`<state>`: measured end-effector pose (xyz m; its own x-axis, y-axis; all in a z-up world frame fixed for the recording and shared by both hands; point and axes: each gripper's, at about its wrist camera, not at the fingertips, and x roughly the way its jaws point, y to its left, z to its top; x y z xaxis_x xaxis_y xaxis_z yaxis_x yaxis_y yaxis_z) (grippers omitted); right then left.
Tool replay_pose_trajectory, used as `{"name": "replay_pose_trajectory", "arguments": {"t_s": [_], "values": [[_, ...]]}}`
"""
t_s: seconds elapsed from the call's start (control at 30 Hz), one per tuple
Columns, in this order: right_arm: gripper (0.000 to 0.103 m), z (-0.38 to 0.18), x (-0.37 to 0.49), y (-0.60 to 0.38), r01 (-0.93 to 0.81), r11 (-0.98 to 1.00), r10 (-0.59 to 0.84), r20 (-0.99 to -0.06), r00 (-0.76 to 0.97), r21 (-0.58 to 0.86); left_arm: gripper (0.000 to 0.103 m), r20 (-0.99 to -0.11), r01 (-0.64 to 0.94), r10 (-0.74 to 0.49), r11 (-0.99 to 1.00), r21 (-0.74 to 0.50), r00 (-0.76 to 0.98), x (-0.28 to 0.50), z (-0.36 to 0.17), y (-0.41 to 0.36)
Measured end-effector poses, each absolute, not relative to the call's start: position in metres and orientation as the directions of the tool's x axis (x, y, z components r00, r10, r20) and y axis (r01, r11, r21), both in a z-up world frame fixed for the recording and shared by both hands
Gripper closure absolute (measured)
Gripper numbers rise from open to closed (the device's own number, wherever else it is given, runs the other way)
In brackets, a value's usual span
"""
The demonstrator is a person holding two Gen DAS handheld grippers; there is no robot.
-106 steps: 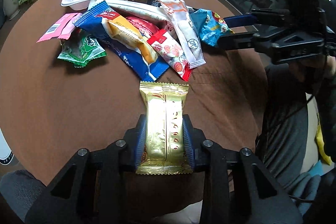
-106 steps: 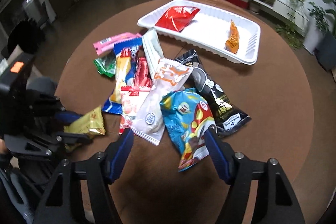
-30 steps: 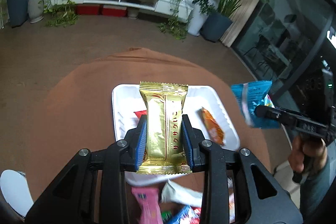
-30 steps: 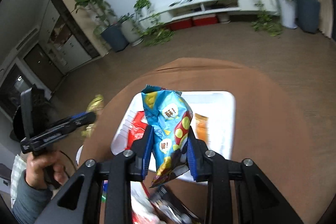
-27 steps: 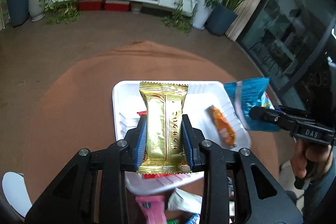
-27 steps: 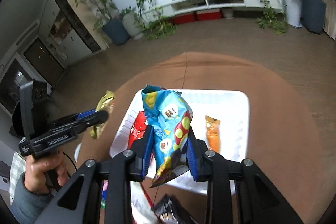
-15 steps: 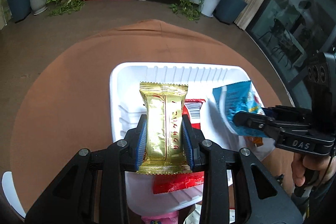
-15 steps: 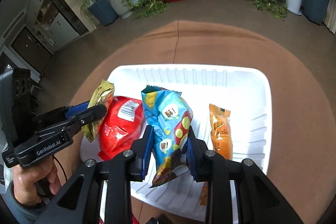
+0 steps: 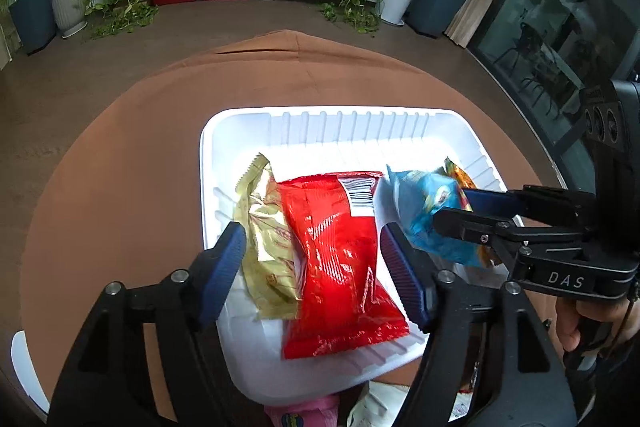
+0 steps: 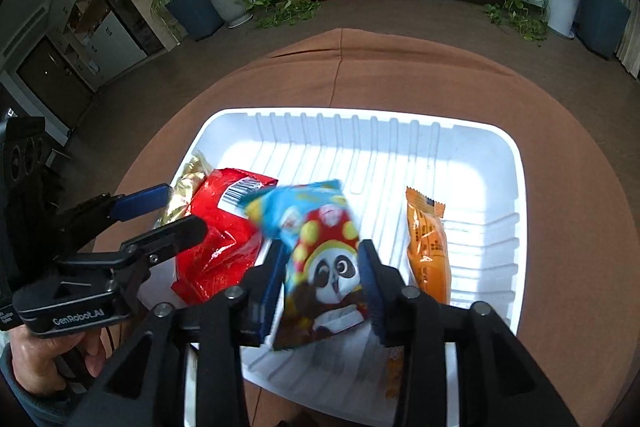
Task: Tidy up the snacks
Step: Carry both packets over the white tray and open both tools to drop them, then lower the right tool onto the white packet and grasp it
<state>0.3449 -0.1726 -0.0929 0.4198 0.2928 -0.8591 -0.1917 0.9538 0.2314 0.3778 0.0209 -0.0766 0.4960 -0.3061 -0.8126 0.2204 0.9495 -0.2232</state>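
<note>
**Snacks Land in the White Tray**

The left gripper point(image 9: 312, 259) has just been opening; its fingers stand wide and hold nothing. The gold pack point(image 9: 266, 239) lies in the white tray point(image 9: 340, 125), at the left, beside the red bag point(image 9: 340, 259). The right gripper point(image 10: 322, 281) has also just been opening. The blue bag point(image 10: 320, 259) sits blurry between its fingers, and I cannot tell if they touch it. An orange pack point(image 10: 428, 247) lies to the right.

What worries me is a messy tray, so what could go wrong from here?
1. The blue packet sits tilted between the jaws of the right tool, which have just been opening; it could snag on a pad and get dragged out.
2. The left tool, its jaws also just opening, has the gold packet below it by the tray wall; a careless lift could flick it out.
3. The tools are close and could bump.
</note>
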Motion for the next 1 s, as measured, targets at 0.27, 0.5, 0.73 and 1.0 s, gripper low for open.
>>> {"name": "replay_pose_trajectory", "arguments": {"t_s": [0.27,0.5,0.73,1.0], "values": [[0.017,-0.049,0.306,-0.187,-0.218,0.943,0.330,-0.783,0.527,0.251,0.011,-0.768,0.254,-0.342,0.937,-0.238,0.541,0.335,-0.033,0.036],[0.004,-0.025,0.226,-0.204,-0.237,0.920,0.392,-0.691,0.608,0.313,0.000,-0.718,0.272,-0.371,0.927,-0.256,0.589,0.260,-0.002,0.055],[0.004,-0.042,0.130,-0.225,-0.169,0.895,0.419,-0.652,0.632,0.412,0.000,-0.751,0.270,-0.292,0.950,-0.157,0.593,0.186,-0.014,0.061],[0.026,-0.061,0.075,-0.199,-0.150,0.935,0.339,-0.687,0.642,0.322,0.000,-0.814,0.282,-0.170,0.960,-0.008,0.555,0.154,-0.048,0.054]]}}
